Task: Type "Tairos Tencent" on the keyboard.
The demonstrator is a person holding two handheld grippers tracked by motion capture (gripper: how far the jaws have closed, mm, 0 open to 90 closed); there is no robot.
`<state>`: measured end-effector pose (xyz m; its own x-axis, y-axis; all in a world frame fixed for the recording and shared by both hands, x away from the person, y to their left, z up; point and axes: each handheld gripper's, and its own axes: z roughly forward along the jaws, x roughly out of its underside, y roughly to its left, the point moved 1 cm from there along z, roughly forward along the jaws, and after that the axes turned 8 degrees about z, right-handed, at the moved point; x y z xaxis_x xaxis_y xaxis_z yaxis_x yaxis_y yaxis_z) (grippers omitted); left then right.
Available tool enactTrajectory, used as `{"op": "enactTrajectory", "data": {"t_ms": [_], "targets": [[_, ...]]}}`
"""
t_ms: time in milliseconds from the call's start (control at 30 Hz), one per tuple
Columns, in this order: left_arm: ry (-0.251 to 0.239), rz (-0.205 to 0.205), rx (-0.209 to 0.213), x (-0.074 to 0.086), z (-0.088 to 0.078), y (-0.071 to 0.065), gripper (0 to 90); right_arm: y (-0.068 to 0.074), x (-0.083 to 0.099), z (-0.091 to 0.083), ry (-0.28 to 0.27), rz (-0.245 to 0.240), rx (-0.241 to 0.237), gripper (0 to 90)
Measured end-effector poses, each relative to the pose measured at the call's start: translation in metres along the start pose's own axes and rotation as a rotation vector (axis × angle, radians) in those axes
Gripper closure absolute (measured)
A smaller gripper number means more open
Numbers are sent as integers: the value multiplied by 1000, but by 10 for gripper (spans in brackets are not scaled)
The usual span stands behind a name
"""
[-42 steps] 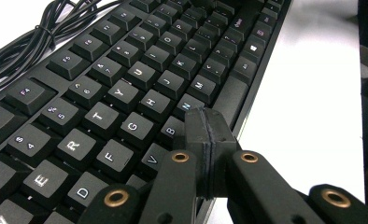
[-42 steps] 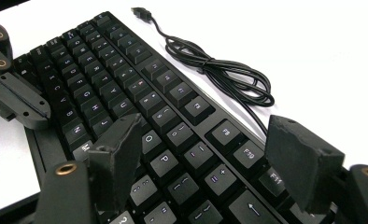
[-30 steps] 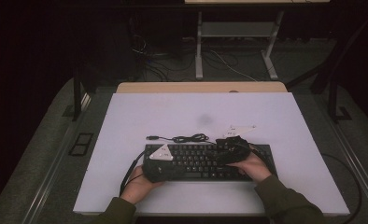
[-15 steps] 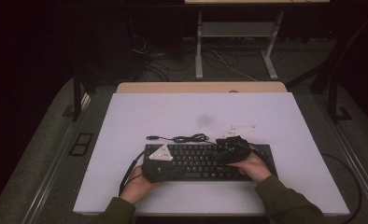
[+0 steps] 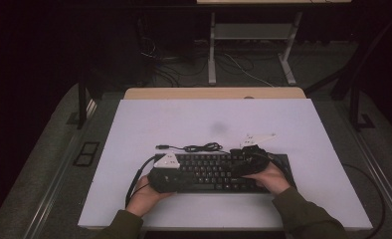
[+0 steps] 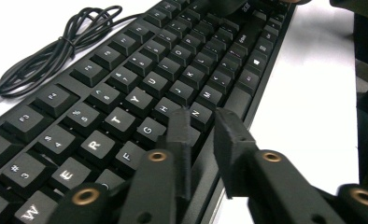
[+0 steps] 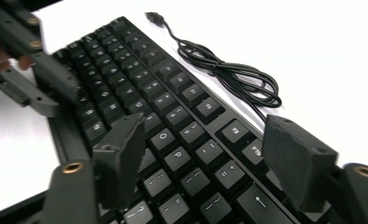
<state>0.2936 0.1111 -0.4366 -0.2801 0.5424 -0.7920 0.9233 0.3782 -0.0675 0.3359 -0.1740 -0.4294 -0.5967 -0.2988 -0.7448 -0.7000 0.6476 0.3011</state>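
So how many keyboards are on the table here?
1: the keyboard lies at the table's near edge, its cable coiled behind it. Nothing suggests a hidden second one.

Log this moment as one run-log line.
left gripper: fingers nearly closed over black computer keyboard | right gripper: open above keys | black coiled USB cable: loose behind keyboard

The left tool (image 5: 170,175) has edged slightly rightward over the keyboard (image 5: 219,172).

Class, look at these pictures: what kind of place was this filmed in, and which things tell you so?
Probably a lab or workshop recording station. A white table stands on a dark floor, holding a black keyboard with its cable unplugged, and loose wires trail under a metal-framed bench behind.
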Motion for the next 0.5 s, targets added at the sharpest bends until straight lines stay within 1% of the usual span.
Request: {"op": "enactTrajectory", "data": {"t_ms": [100, 233, 500], "targets": [[-7, -6, -8, 0, -1, 1, 666, 1, 1, -4, -1, -3, -8, 359], [-20, -16, -22, 0, -1, 2, 594, 1, 5, -10, 1, -11, -20, 445], [-33, -31, -38, -1, -2, 6, 476, 2, 10, -20, -5, -15, -41, 596]]}}
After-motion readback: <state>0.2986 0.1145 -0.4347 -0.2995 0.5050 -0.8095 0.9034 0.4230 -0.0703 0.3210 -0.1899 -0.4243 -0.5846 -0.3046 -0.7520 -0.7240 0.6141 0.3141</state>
